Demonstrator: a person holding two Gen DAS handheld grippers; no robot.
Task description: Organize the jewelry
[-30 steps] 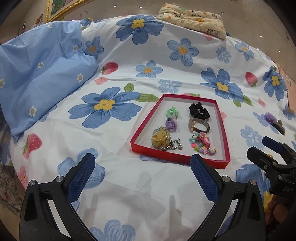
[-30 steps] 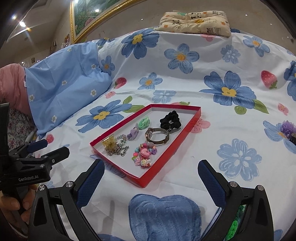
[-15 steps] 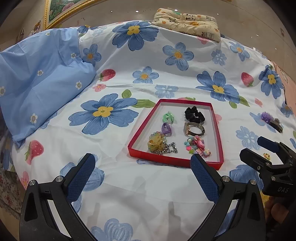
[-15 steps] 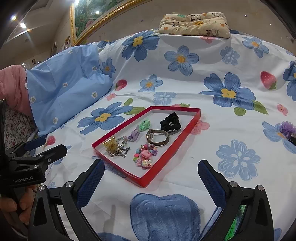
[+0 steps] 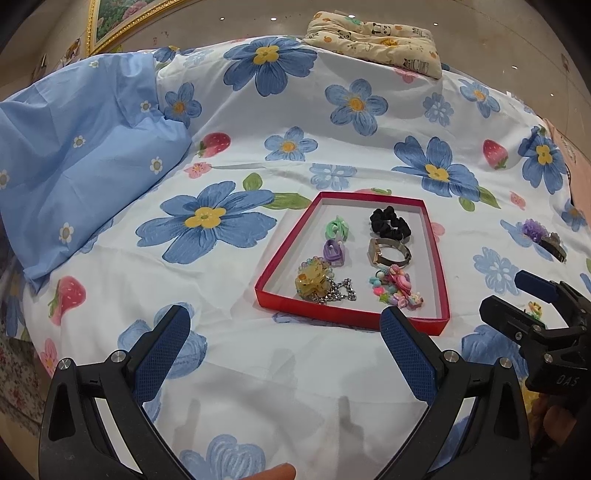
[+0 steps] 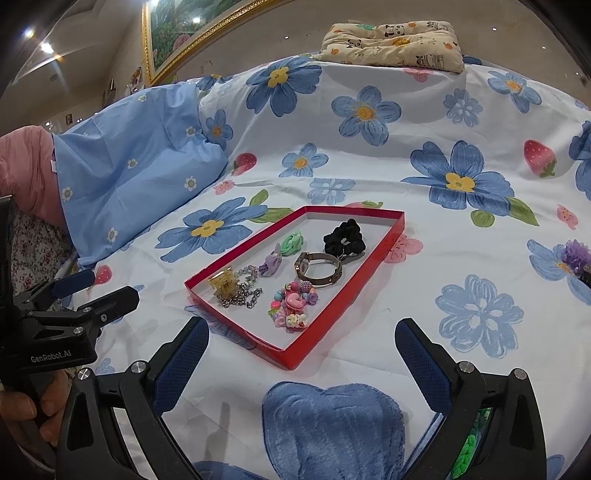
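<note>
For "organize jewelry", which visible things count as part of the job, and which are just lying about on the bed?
Part of the job:
- red tray
- in it: black scrunchie, watch, green clip, purple clip, yellow claw clip on a chain, colourful bead bracelet
- purple flower clip, outside the tray

Lying about:
- panda cushion
- blue pillow
- framed picture

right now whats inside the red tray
The red tray holds a black scrunchie, watch, green clip, purple clip, amber claw clip partly covering a chain, and beaded bracelet.
</note>
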